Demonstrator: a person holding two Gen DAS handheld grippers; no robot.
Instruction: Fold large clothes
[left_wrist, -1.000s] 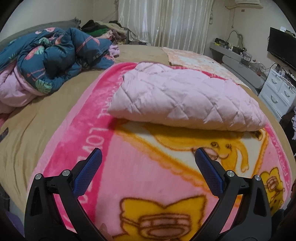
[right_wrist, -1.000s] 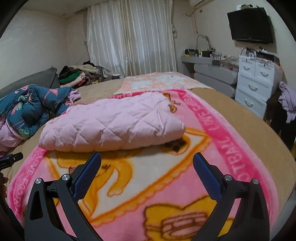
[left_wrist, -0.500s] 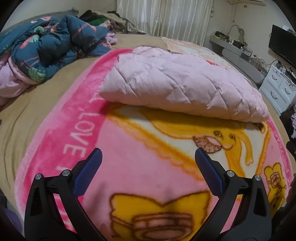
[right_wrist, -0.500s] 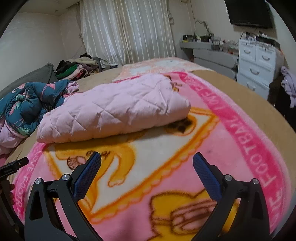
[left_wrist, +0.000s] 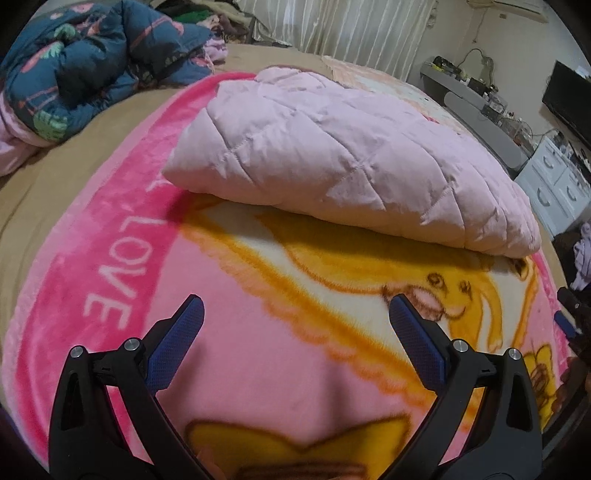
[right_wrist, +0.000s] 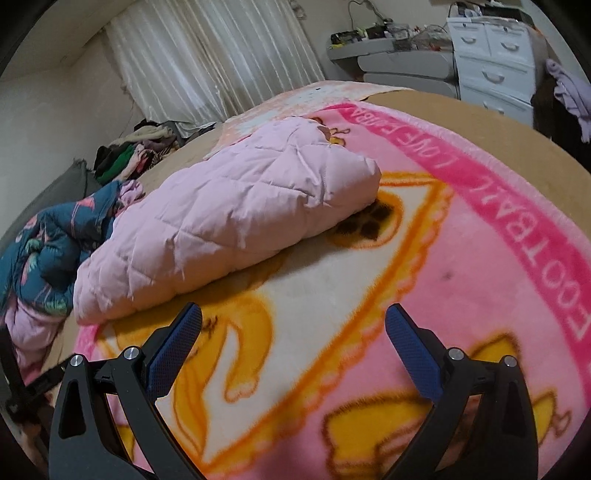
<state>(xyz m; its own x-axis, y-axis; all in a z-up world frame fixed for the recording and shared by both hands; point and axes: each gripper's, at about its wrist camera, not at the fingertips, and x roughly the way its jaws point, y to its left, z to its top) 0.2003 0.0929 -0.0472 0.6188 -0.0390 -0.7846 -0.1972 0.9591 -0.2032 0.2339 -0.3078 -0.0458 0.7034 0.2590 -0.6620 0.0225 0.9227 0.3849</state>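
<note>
A pale pink quilted garment (left_wrist: 332, 155) lies folded into a thick bundle on a pink cartoon blanket (left_wrist: 122, 258). In the right wrist view the same garment (right_wrist: 229, 225) stretches from lower left to upper middle on the blanket (right_wrist: 498, 258). My left gripper (left_wrist: 295, 317) hovers open above the blanket, short of the bundle's near edge, with nothing between its blue pads. My right gripper (right_wrist: 293, 321) is also open and holds nothing, near the bundle's near edge.
A crumpled dark blue floral quilt (left_wrist: 92, 62) lies on the tan bed (left_wrist: 55, 177) to the left. More clothes (right_wrist: 133, 151) are piled by the curtain. White drawers (right_wrist: 491, 70) and a hanging purple cloth (right_wrist: 569, 92) stand beyond the bed's right side.
Both grippers have moved forward and lower toward the folded garment, which now fills more of each view. The right view has tilted. Both stay open.
</note>
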